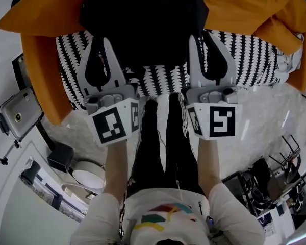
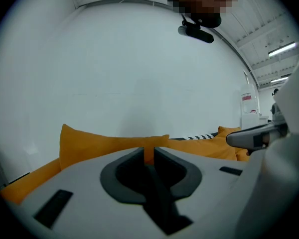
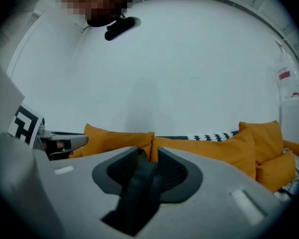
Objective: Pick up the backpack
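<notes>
Two orange cushions (image 1: 245, 4) lie beyond the tongs at the back of an orange sofa (image 1: 41, 80). Its seat carries a black-and-white patterned cover (image 1: 255, 60). Behind the left tongs and out to their left, a silver device on a stand (image 1: 18, 114) sits on the floor, with a round white tub (image 1: 89, 177) nearer the person. Behind the right tongs and out to their right lies a tangle of dark gear and cables (image 1: 265, 182). Nothing lies between the tongs and the seat. A bare white wall (image 2: 139, 73) fills both gripper views above the cushions.

Both forearms reach forward side by side over the person's black trousers (image 1: 163, 142). They hold the tongs parallel, marker cubes up, pointing at the sofa a little below level.

The left tongs (image 1: 99, 40) (image 2: 149, 151) are closed to a thin slit and hold nothing. The right tongs (image 1: 200, 36) (image 3: 153, 151) stand a little apart, a wider gap than the left pair, also with nothing in them.

The black backpack (image 1: 143, 19) lies on the patterned cover, ahead of the tongs and between them. In the head view the left tips sit at its near left side and the right tips at its near right side. Whether either pair touches it I cannot tell. Neither gripper view shows the backpack.
</notes>
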`<state>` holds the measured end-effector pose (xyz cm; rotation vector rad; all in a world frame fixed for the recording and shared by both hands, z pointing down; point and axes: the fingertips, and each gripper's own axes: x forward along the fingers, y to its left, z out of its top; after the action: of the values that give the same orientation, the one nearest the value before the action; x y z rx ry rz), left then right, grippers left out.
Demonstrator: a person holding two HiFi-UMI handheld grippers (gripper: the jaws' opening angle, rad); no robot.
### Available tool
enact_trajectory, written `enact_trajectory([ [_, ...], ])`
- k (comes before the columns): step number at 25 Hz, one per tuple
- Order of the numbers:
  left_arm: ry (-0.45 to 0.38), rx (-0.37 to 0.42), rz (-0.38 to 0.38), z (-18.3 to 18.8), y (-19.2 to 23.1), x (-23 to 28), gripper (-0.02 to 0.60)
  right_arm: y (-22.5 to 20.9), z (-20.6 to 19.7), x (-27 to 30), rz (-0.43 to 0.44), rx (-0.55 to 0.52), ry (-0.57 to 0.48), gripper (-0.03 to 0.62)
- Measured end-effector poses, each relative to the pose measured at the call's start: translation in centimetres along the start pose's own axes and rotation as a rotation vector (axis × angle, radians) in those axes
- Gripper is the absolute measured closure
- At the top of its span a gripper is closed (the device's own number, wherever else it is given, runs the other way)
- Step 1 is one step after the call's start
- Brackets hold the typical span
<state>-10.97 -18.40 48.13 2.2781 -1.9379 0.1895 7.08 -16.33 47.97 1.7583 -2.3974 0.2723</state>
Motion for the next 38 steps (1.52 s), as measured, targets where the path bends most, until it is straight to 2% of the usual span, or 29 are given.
enact_trajectory([
  [1, 0.012, -0.008, -0.006, -0.4, 0.4, 0.2, 0.505, -0.4, -0.3, 0.3, -0.001, 0.024, 0.012, 0.442],
  [2, 0.025, -0.016, -0.012, -0.9, 0.7, 0.5, 0.447, -0.9, -0.7, 0.7, -0.005, 0.048, 0.025, 0.434],
  [5, 0.074, -0.038, -0.016, -3.1, 1.9, 1.4, 0.366, -2.9, -2.4, 1.9, -0.043, 0.096, 0.068, 0.346],
  [9, 0.169, -0.081, 0.001, -8.3, 3.2, 2.8, 0.302, -5.0, -6.6, 3.2, -0.098, 0.118, 0.166, 0.279],
  [13, 0.282, -0.130, 0.026, -13.6, 3.9, 3.4, 0.270, -5.5, -11.5, 4.0, -0.100, 0.141, 0.278, 0.249],
  [17, 0.360, -0.159, 0.040, -17.3, 4.4, 3.6, 0.250, -5.0, -14.8, 4.3, -0.098, 0.139, 0.355, 0.246],
  [22, 0.453, -0.178, 0.016, -20.8, 3.8, 4.2, 0.249, -5.9, -17.9, 4.5, -0.098, 0.135, 0.424, 0.246],
  [27, 0.467, -0.188, 0.005, -22.4, 4.4, 4.8, 0.249, -5.6, -20.3, 5.1, -0.085, 0.164, 0.462, 0.246],
  [29, 0.489, -0.185, -0.037, -22.9, 3.9, 4.9, 0.249, -5.3, -20.8, 5.2, -0.067, 0.168, 0.477, 0.246],
  [31, 0.551, -0.171, -0.104, -23.9, 2.9, 4.8, 0.250, -4.6, -21.5, 5.2, -0.045, 0.147, 0.499, 0.249],
  [33, 0.587, -0.146, -0.143, -24.7, 2.2, 4.9, 0.255, -4.0, -21.9, 5.3, -0.030, 0.153, 0.501, 0.299],
  [35, 0.581, -0.133, -0.148, -24.6, 1.9, 4.9, 0.274, -3.8, -21.7, 5.3, -0.029, 0.167, 0.494, 0.344],
  [38, 0.575, -0.113, -0.143, -24.2, 1.6, 4.7, 0.347, -3.7, -21.5, 5.1, -0.029, 0.141, 0.489, 0.375],
])
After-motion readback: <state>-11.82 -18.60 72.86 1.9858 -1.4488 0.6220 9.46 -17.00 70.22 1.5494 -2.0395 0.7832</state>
